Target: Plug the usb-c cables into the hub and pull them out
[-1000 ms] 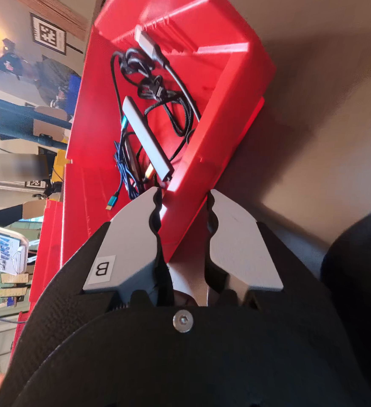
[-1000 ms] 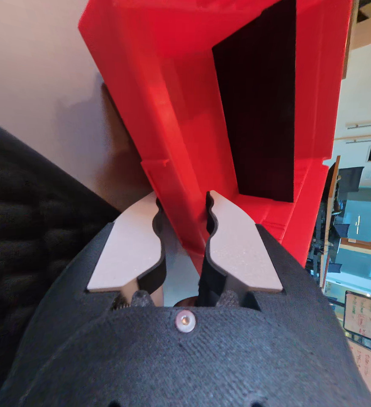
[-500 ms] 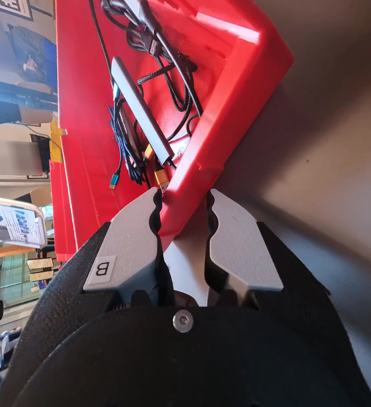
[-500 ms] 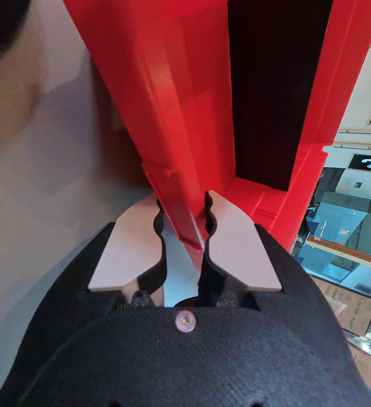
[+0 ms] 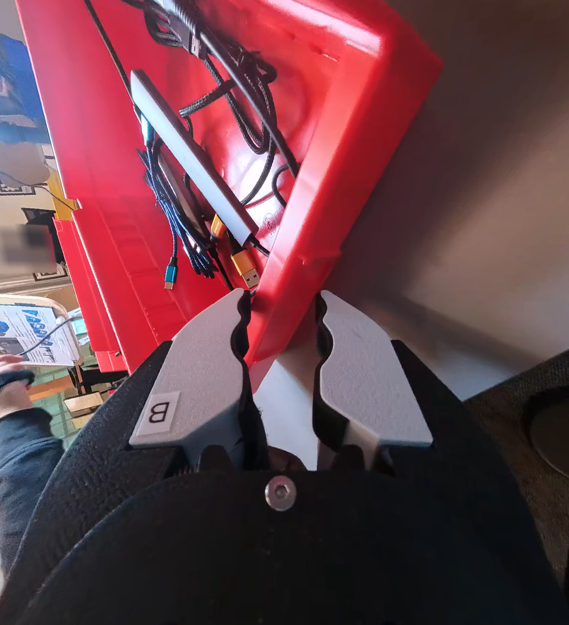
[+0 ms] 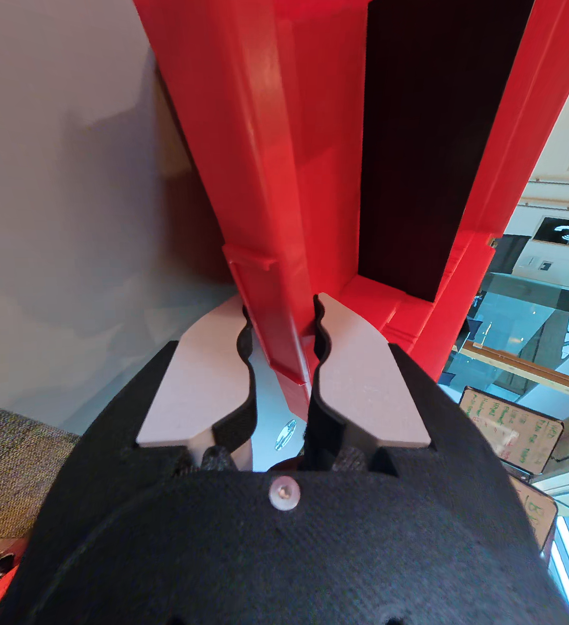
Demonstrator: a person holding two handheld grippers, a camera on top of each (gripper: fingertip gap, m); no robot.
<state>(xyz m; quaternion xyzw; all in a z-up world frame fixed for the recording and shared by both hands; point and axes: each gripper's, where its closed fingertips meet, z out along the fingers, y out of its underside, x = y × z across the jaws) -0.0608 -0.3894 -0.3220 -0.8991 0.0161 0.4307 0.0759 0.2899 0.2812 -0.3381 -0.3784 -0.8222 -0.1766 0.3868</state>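
While cables (image 5: 239, 111) crowd hub (image 5: 191, 159), red bin (image 5: 350, 142) wall apparently blocks left hand-held gripper (image 5: 281, 297).

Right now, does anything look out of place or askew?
Yes. The red plastic bin, rim clamped by the left gripper and right gripper, is tilted; the flat grey hub and tangled braided cables sit heaped against one wall.

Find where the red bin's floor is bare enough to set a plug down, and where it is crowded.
Bare: the red bin floor strip between the blue cable and the left wall. Crowded: the middle, around the grey hub, black braided cables and orange plug.
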